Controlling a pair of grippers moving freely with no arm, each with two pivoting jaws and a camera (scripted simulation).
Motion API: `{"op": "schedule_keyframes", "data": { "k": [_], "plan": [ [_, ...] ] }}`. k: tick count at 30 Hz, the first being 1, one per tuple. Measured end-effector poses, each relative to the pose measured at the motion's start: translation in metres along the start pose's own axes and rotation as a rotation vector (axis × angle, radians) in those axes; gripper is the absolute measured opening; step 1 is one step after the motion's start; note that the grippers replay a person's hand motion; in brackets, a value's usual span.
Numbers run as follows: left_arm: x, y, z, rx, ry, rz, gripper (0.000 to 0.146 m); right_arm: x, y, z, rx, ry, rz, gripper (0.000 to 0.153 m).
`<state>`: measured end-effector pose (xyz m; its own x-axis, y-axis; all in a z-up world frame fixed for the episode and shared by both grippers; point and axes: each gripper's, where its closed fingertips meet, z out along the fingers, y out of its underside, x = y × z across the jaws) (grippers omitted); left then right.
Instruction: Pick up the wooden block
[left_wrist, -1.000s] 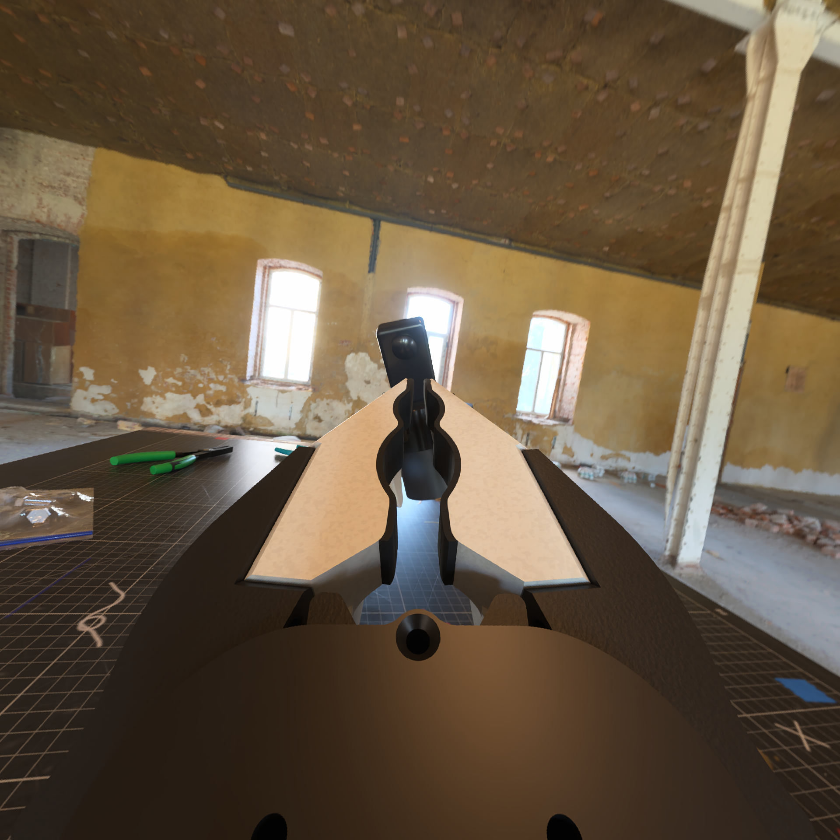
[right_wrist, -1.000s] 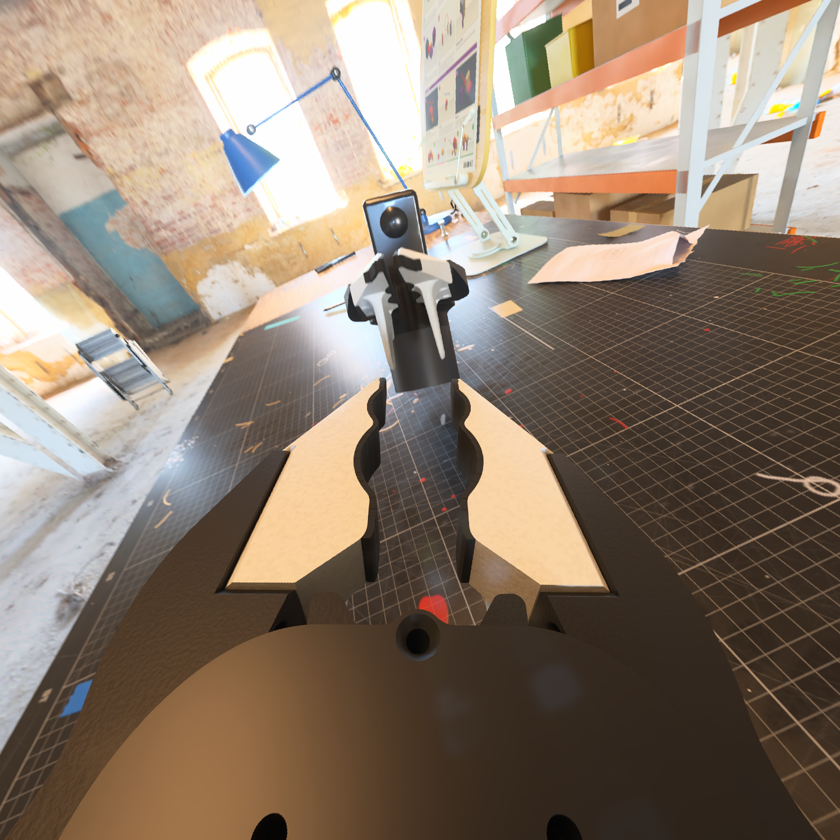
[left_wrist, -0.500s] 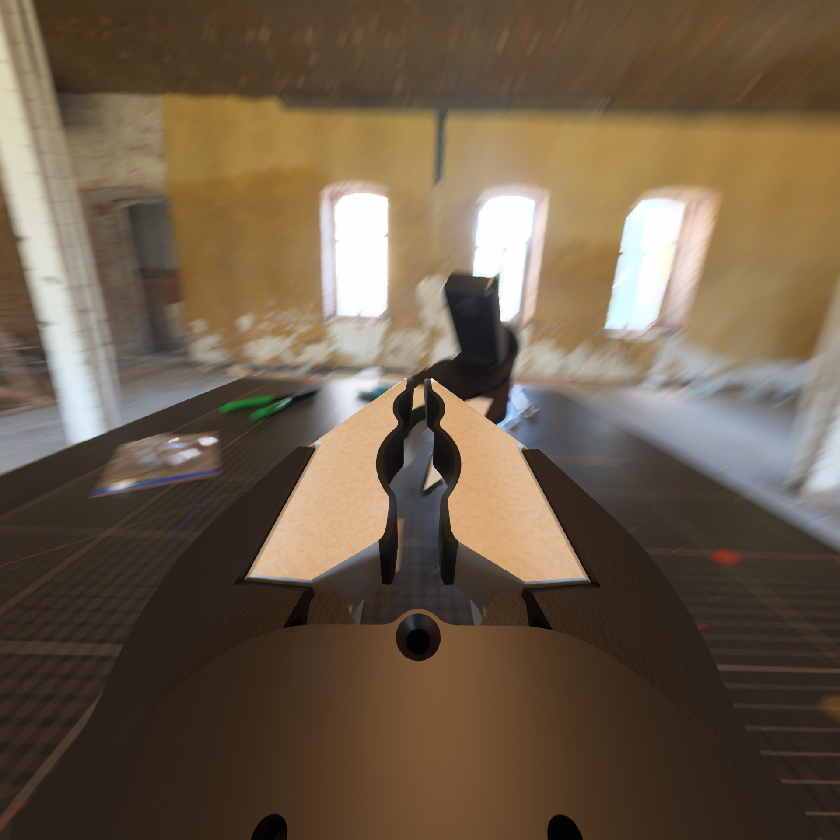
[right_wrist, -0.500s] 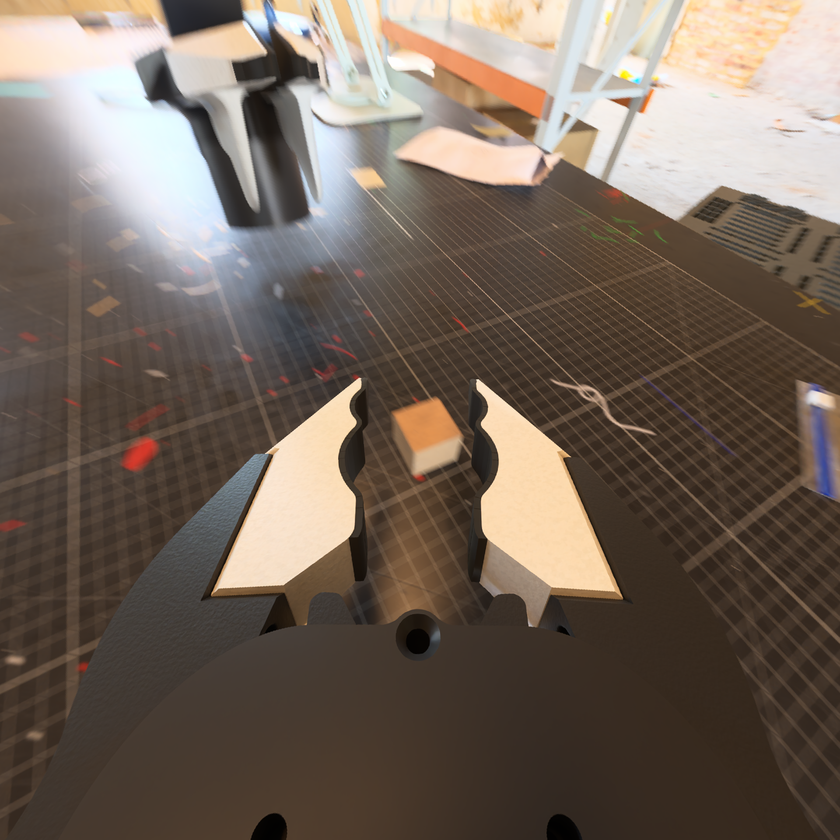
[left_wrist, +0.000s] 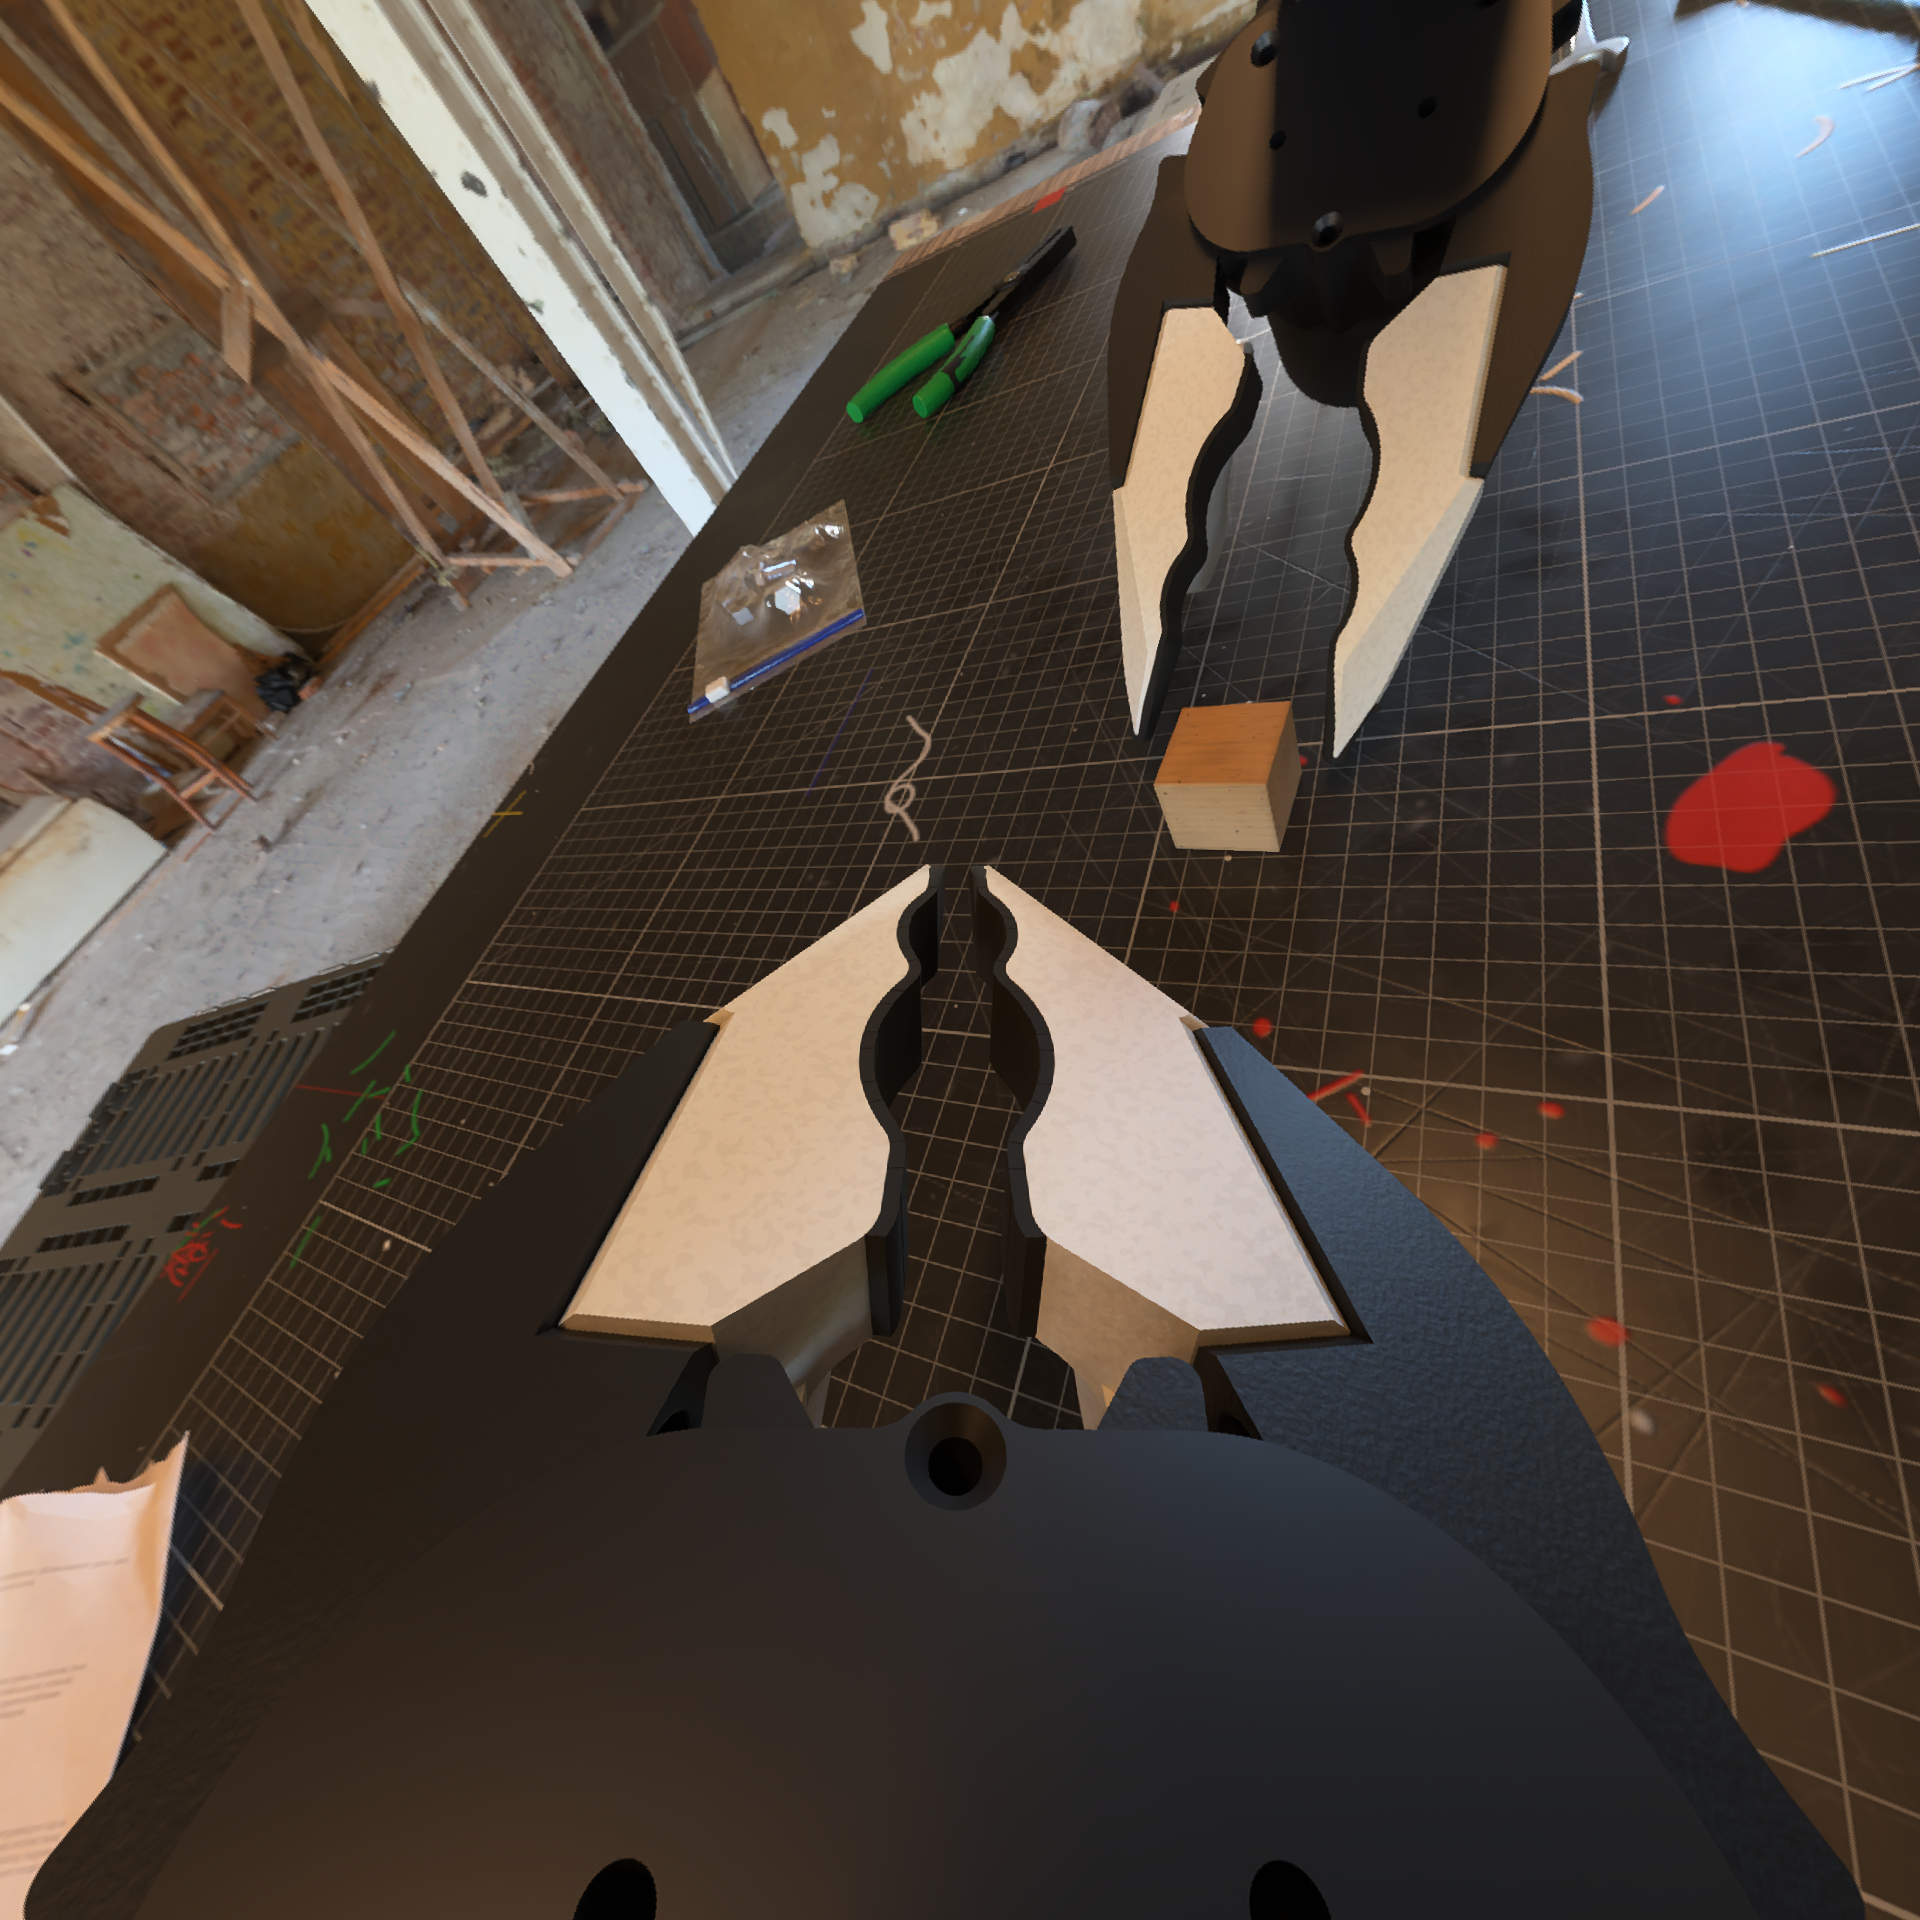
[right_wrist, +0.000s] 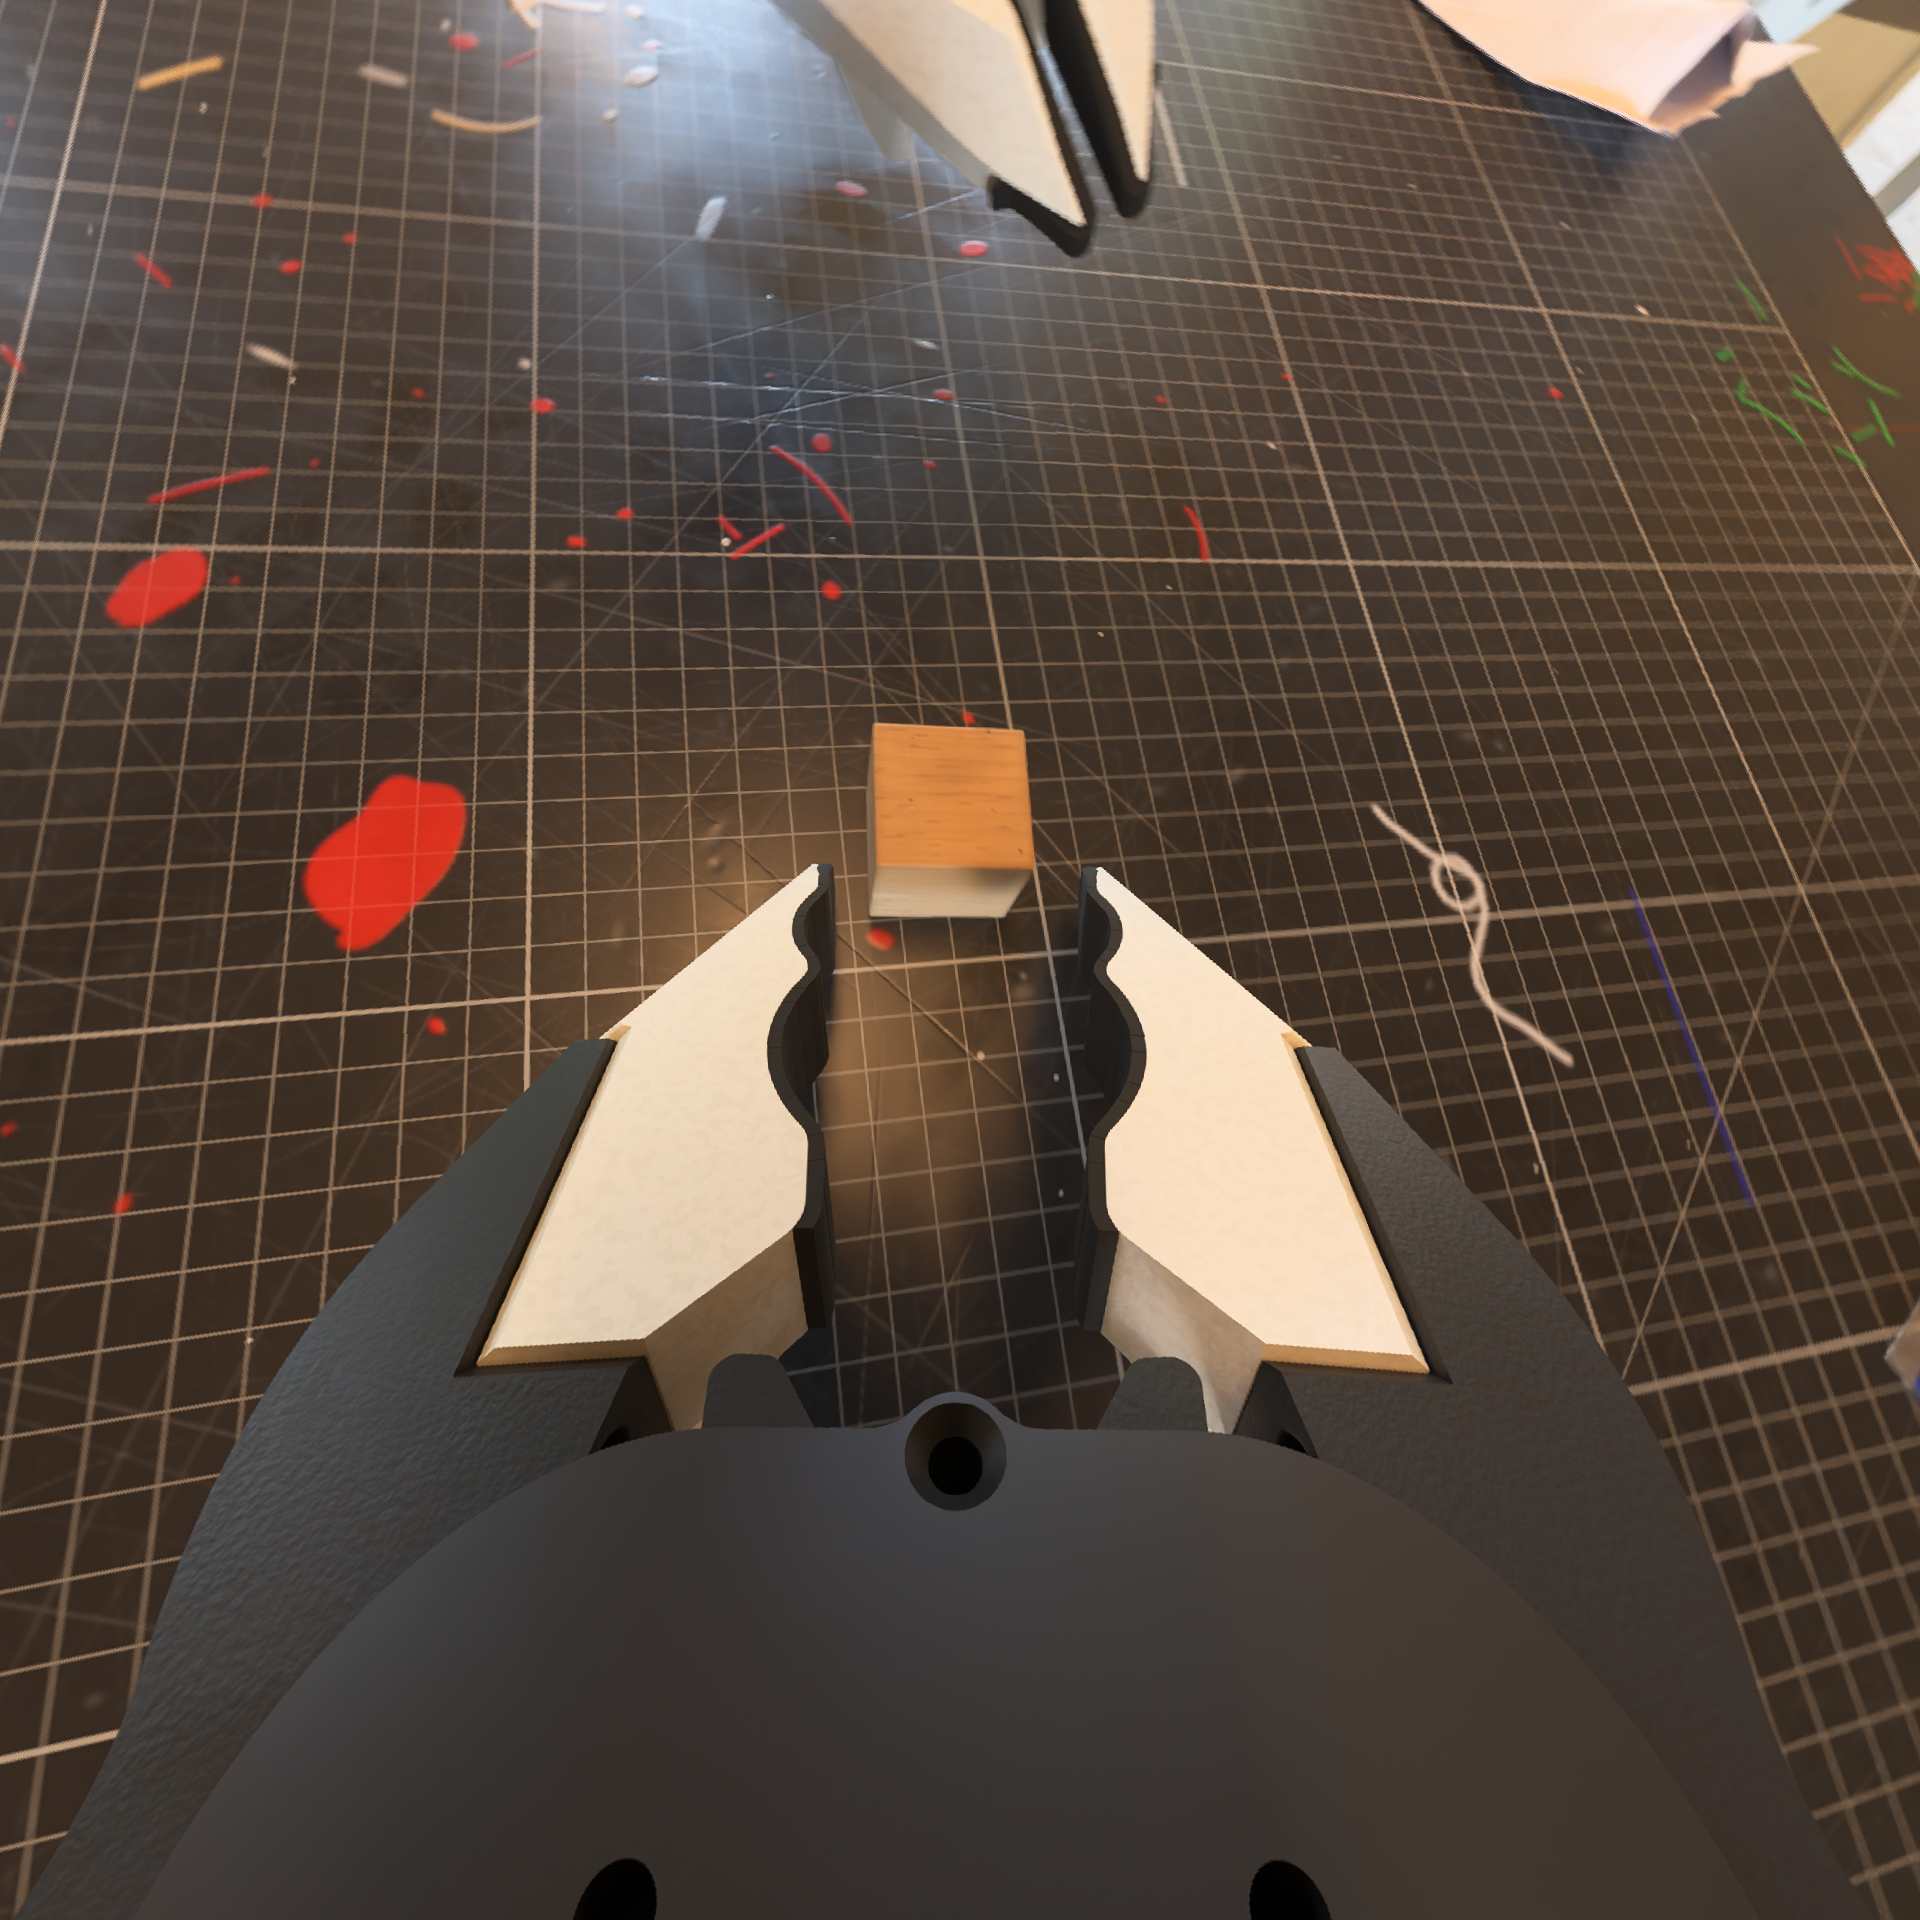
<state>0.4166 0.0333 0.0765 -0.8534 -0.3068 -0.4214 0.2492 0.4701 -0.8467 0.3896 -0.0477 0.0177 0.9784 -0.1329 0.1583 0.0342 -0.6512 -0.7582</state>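
One clear bag (left_wrist: 777, 611), small parts inside

Cut off by the top edge of the right wrist view: the left gripper (right_wrist: 1099, 213), only its finger ends showing. Cropped at the top right corner: a crumpled paper (right_wrist: 1621, 52). Sliced by the left edge of the left wrist view: the same paper (left_wrist: 73, 1621). Too small to tell: contents of the clear bag (left_wrist: 779, 608). Hidden under the right gripper (left_wrist: 1236, 743): part of the tabletop (left_wrist: 1558, 1039).
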Motion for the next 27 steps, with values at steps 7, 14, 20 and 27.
{"op": "schedule_keyframes", "data": {
  "k": [7,14,20,27],
  "plan": [
    [0.008,0.008,0.005,-0.021,0.055,-0.009,0.004,-0.003,-0.006,0.012,-0.012,-0.048,-0.087,0.034],
    [0.017,0.014,0.007,-0.053,0.111,-0.018,0.005,-0.011,-0.009,0.010,-0.039,-0.161,0.193,0.031],
    [0.019,0.013,0.005,-0.045,0.138,-0.027,0.005,-0.028,-0.031,0.002,0.004,-0.333,0.539,0.031],
    [0.017,0.009,0.003,-0.037,0.131,-0.041,0.005,-0.022,-0.031,-0.002,-0.013,-0.273,0.513,0.031]
  ]
}}
